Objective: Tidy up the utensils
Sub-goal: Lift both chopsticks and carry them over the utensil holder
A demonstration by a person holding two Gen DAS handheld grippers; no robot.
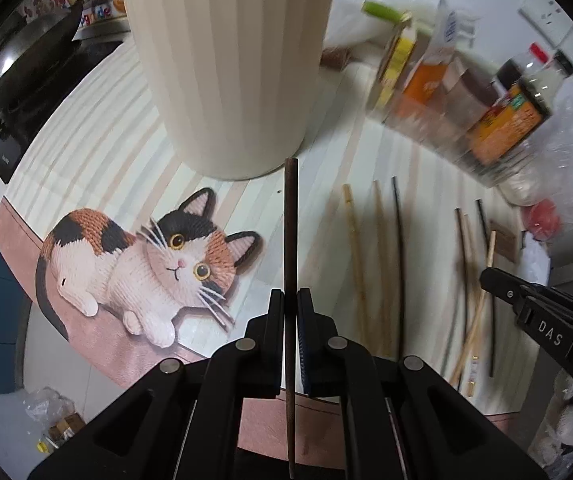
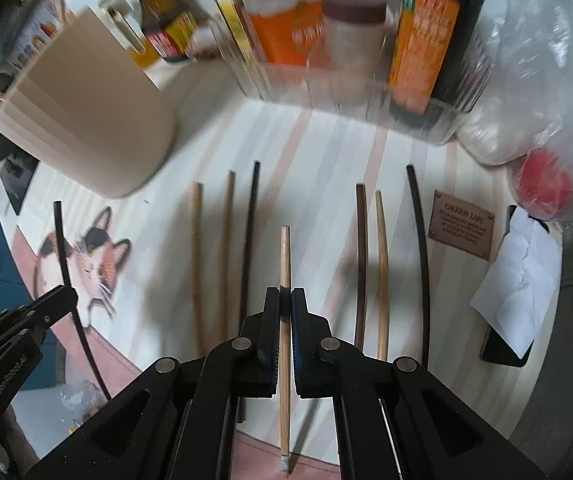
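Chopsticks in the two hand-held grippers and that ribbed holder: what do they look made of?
Left hand-held gripper: dark chopstick, probably stained or lacquered wood, matte brown, no shine.
Right hand-held gripper: pale chopstick, likely bamboo or light wood, with faint lengthwise grain.
Holder: cream, matte, evenly fluted; plastic or ceramic, can't tell which.

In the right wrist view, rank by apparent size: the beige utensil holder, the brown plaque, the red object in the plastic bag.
1. Beige utensil holder, clearly largest.
2. Brown plaque and red object: similar in apparent size; the bag partly hides the red one, so I won't rank them.
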